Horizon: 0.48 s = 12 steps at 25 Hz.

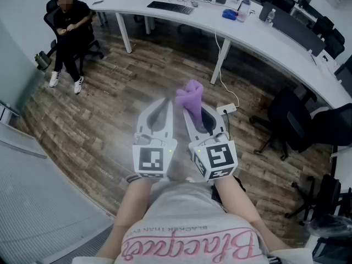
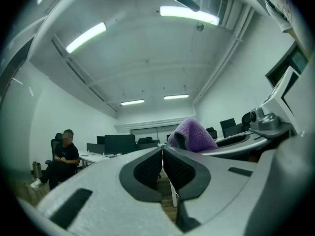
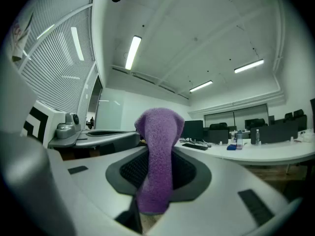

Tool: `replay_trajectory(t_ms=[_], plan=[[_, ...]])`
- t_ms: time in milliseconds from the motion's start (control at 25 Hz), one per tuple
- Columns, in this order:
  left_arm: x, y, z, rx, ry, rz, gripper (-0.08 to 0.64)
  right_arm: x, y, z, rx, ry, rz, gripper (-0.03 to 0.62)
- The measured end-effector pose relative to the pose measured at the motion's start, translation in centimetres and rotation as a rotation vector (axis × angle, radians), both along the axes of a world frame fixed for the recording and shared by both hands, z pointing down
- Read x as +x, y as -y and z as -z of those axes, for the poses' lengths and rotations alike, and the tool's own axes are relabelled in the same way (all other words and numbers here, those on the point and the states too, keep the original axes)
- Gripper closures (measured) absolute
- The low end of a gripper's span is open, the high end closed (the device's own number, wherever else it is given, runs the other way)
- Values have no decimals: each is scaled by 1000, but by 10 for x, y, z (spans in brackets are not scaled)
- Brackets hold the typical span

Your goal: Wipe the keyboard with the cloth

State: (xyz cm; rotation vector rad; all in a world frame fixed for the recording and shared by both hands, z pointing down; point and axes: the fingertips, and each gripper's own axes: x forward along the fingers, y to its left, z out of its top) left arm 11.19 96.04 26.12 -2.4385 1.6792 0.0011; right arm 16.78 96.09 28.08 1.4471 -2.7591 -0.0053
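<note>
A purple cloth (image 1: 190, 97) is pinched in my right gripper (image 1: 193, 110), folded over and sticking out past the jaw tips; in the right gripper view the cloth (image 3: 157, 156) hangs down between the jaws. My left gripper (image 1: 165, 106) is held beside it, shut with nothing between its jaws. The left gripper view shows the cloth (image 2: 194, 134) just to the right. A black keyboard (image 1: 170, 7) lies on the long white desk (image 1: 247, 34) far ahead across the floor. The keyboard (image 3: 195, 146) also shows small in the right gripper view.
A person (image 1: 70, 32) sits on a chair at the far left by the desk end. Bottles and a blue object (image 1: 230, 14) stand on the desk. Black office chairs (image 1: 291, 120) are at the right. A power strip (image 1: 226, 109) lies on the wooden floor (image 1: 99, 120).
</note>
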Motion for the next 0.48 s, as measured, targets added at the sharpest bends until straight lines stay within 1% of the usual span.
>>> replay_trajectory(t_ms=[480], plan=[[1, 7, 2, -4, -11, 2, 552, -1, 4, -1, -2, -12, 8, 492]])
